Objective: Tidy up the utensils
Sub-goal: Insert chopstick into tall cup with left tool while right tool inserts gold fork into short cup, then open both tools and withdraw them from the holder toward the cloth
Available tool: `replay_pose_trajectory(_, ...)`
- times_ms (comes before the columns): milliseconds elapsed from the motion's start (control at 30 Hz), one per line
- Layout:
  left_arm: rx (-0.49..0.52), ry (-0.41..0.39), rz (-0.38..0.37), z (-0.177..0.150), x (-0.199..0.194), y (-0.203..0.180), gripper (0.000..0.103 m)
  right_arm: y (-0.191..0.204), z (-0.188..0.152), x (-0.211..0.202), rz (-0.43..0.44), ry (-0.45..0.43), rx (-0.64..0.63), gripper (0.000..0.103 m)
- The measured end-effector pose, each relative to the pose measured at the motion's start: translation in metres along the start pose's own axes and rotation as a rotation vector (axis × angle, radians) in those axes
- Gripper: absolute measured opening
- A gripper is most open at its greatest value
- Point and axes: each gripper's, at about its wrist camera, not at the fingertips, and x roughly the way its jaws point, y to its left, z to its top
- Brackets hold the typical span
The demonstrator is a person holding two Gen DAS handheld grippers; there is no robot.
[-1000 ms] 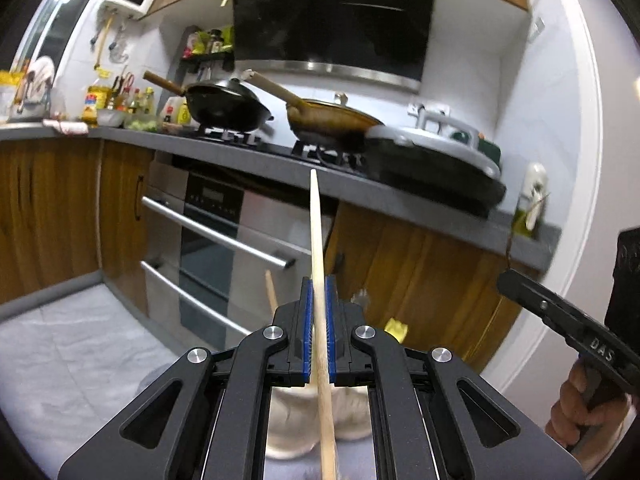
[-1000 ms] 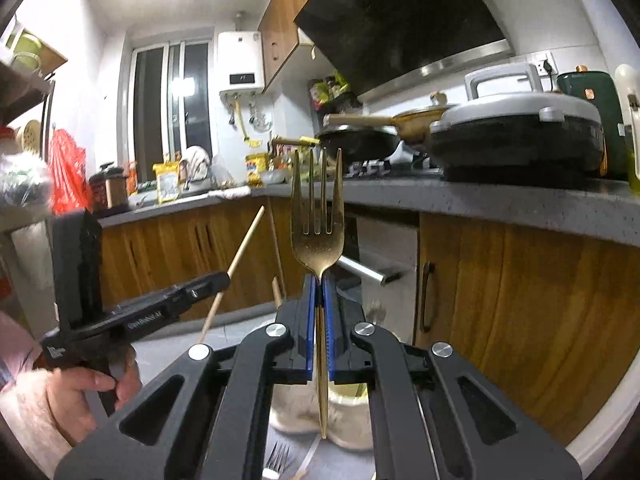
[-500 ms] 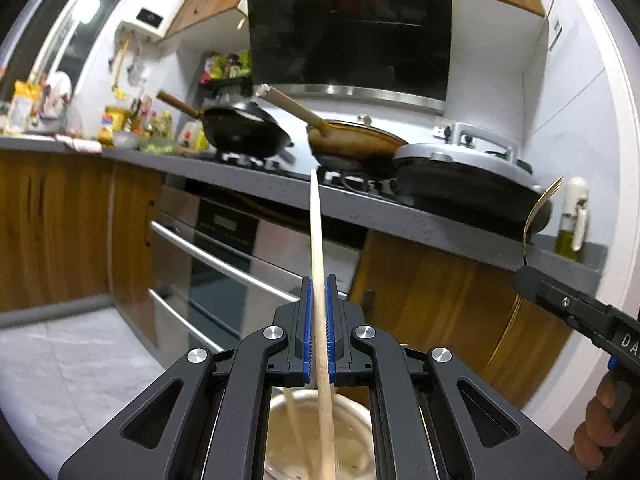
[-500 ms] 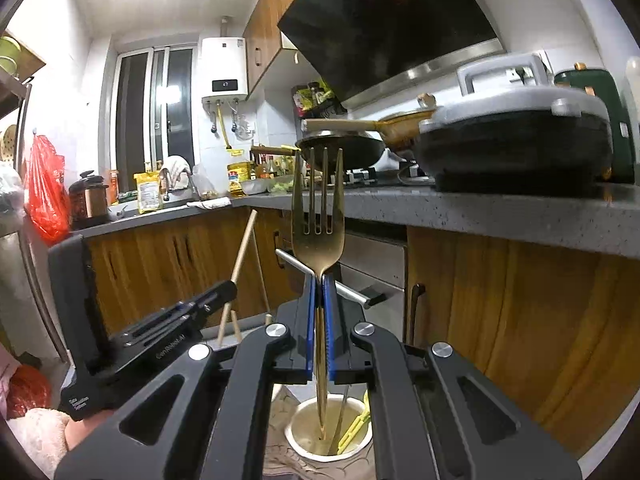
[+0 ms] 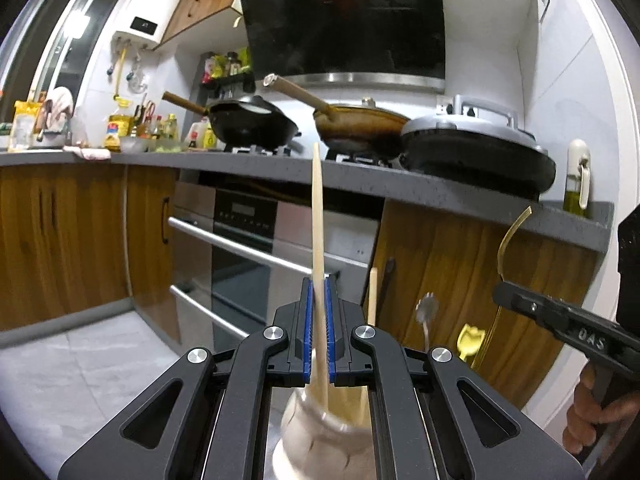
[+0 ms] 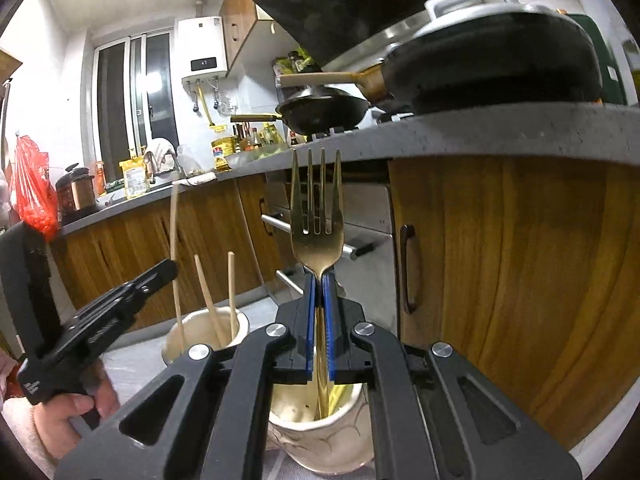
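My left gripper (image 5: pixel 318 290) is shut on a pale wooden chopstick (image 5: pixel 317 208) that stands upright. Its lower end reaches into a cream ceramic cup (image 5: pixel 304 444) just below the jaws, where a second chopstick (image 5: pixel 372 296) stands. The right wrist view shows this left gripper (image 6: pixel 166 272) over the far cup (image 6: pixel 172 344), which holds chopsticks (image 6: pixel 231 288). My right gripper (image 6: pixel 318 280) is shut on a gold fork (image 6: pixel 316 216), tines up. Its handle goes down into the near cream cup (image 6: pixel 332 446). The left wrist view has the right gripper (image 5: pixel 502 294) and fork (image 5: pixel 510 236) at the right.
A grey counter (image 5: pixel 440 190) carries a black wok (image 5: pixel 256 128), a brown pan (image 5: pixel 360 124) and a lidded griddle (image 5: pixel 476 148). Below are an oven with bar handles (image 5: pixel 240 248) and wooden cabinet doors (image 6: pixel 500 280). The cups stand on a grey cloth (image 5: pixel 80 368). A hand (image 6: pixel 68 412) holds each gripper.
Both grippers have sunk toward the cups. The chopstick's lower end now sits inside its cup, and the fork's handle reaches deeper into the other cup. Both grips stayed shut.
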Motion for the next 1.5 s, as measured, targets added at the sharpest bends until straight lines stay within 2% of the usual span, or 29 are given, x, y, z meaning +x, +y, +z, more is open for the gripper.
replay_pose_trajectory(300, 0.01, 0.098, 0.019, -0.016, -0.005, 0.006, 0.006, -0.006, -0.012, 0.001, -0.016, 0.033, 0.029, 0.004)
replay_pose_trajectory(500, 0.01, 0.122, 0.017, -0.019, -0.013, 0.007, 0.015, -0.01, -0.014, 0.003, -0.03, 0.046, 0.045, 0.004)
replay_pose_trajectory(633, 0.026, 0.13, 0.022, -0.019, -0.016, 0.005, 0.027, -0.01, -0.015, 0.006, -0.037, 0.047, 0.05, 0.004)
replay_pose_trajectory(933, 0.033, 0.14, 0.026, -0.021, -0.019, 0.003, 0.037, -0.015, -0.011, 0.015, -0.043, 0.064, 0.069, 0.005)
replay_pose_trajectory(1100, 0.036, 0.138, 0.02, -0.02, -0.02, 0.002, 0.037, -0.019, -0.011, 0.019, -0.057, 0.079, 0.079, 0.007)
replay_pose_trajectory(1333, 0.038, 0.147, 0.029, -0.019, -0.019, 0.002, 0.038, -0.022, -0.01, 0.015, -0.056, 0.067, 0.105, 0.038)
replay_pose_trajectory(1400, 0.041, 0.15, 0.032, -0.018, -0.021, 0.002, 0.038, -0.022, -0.01, 0.011, -0.053, 0.06, 0.106, 0.042)
replay_pose_trajectory(1467, 0.041, 0.15, 0.033, -0.018, -0.021, 0.002, 0.046, -0.021, -0.011, 0.005, -0.046, 0.055, 0.103, 0.056)
replay_pose_trajectory(1500, 0.043, 0.151, 0.034, -0.017, -0.021, 0.002, 0.051, -0.021, -0.011, 0.003, -0.043, 0.054, 0.101, 0.059)
